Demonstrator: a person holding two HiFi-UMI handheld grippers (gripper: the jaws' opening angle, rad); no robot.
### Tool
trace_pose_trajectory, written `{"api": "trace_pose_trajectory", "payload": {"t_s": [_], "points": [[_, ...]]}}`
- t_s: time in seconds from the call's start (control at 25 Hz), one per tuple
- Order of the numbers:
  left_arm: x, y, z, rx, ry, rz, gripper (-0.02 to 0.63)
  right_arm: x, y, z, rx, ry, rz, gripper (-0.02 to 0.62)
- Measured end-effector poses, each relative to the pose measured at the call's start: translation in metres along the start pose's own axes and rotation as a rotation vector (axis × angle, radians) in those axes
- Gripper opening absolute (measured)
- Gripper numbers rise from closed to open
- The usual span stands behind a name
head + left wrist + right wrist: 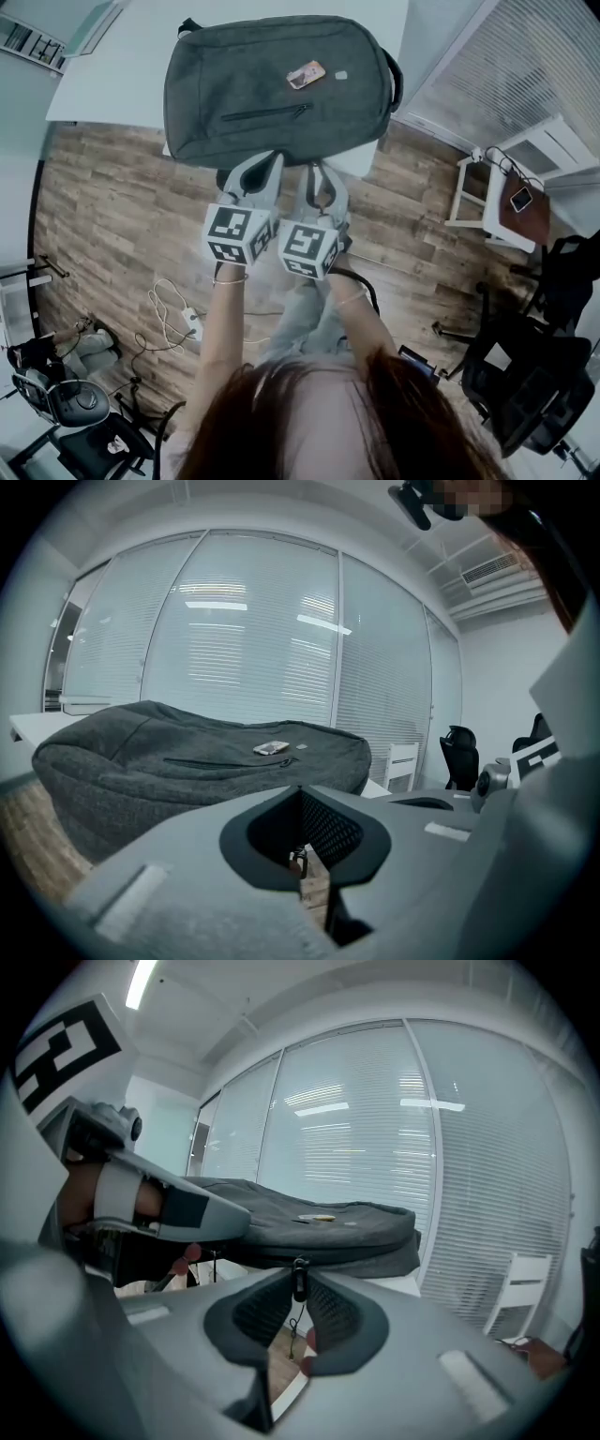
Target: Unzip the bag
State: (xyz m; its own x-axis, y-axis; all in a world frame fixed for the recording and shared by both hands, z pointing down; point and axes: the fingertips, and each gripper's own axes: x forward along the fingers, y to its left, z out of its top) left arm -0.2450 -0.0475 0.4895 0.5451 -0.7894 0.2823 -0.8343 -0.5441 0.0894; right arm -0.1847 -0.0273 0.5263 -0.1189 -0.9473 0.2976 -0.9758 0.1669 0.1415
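A grey backpack (272, 84) lies flat on the white table (112, 66), with a small card-like tag (306, 74) on top. Both grippers are at its near edge. My left gripper (270, 161) has its jaws closed together; in the left gripper view (300, 791) the backpack (169, 752) lies beyond and to the left, and I cannot tell whether anything is pinched. My right gripper (319, 171) sits just right of it. In the right gripper view its tips (300, 1286) close around a dark zipper pull (300, 1277) on the edge of the backpack (319, 1232).
The table's edge ends at wood floor (112, 234) below the grippers. A white stand (473, 192) and dark office chairs (534, 375) are on the right. Cables (173, 319) lie on the floor on the left. Blinds cover the windows (244, 621) behind the backpack.
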Motion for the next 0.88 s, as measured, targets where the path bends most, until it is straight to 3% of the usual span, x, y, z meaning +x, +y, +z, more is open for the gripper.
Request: {"api": "trace_pose_trajectory", "payload": {"t_s": [0.48,0.64,0.88], "points": [[-0.001,0.002,-0.002,-0.022,-0.002,0.012,0.009,-0.015,0.003,-0.002,0.045,0.040,0.112,0.046],[0.000,0.003,-0.003,-0.042,-0.015,0.032,0.009,-0.020,-0.004,-0.003,0.031,0.057,0.112,0.003],[0.000,0.004,-0.003,-0.062,-0.028,0.059,0.009,-0.023,-0.012,0.001,0.004,0.054,0.129,0.001]]}}
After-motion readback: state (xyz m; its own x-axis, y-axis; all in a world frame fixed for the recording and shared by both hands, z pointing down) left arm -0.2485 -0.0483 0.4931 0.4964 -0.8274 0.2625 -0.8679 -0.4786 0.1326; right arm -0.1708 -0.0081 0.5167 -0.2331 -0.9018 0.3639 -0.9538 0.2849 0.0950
